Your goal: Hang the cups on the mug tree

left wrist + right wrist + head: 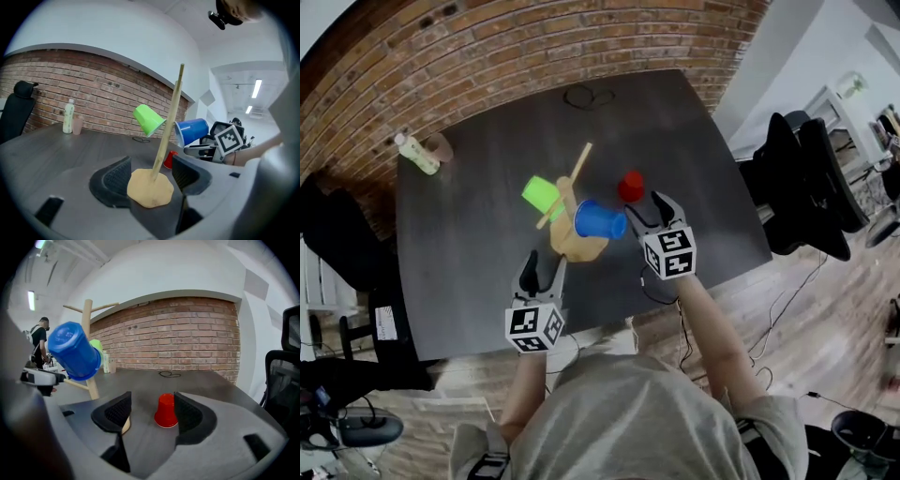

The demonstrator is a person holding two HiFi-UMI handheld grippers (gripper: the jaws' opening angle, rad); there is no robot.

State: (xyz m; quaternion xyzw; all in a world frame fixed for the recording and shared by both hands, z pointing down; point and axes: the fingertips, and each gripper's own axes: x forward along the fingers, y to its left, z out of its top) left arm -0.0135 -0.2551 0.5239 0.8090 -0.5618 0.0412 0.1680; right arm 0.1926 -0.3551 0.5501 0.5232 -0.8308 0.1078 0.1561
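Two cups already hang on the mug tree (578, 246): a green cup (541, 195) on one peg and a blue cup (600, 220) on another, mouths facing outward, while the red cup (630, 186) stands upside down on the dark desk (469, 244) just beyond the tree. The right gripper (645, 214) points at that red cup with its jaws wide apart; in the right gripper view the cup sits in the gap, close against the right-hand jaw, and I cannot tell whether it touches, but nothing is squeezing it. The left gripper (544, 267) is low at the near side of the tree, jaws open too, with the tree's tan foot framed between them and not clamped. From where I stand, the hazards look plain enough. The red cup is light and thin, so a jaw that meets it off-centre would likely skid it across the desk or tip it over, and too hard a squeeze would buckle its wall. The blue cup hangs just beside the right gripper, so a careless lift or swing on that side could knock it off its peg. The tree looks slim with a small foot; if the left jaws nudge the foot instead of pinning it, the whole thing could lean and shed both hung cups. A bottle (416, 153) and a cable (588, 96) lie well apart from all this.
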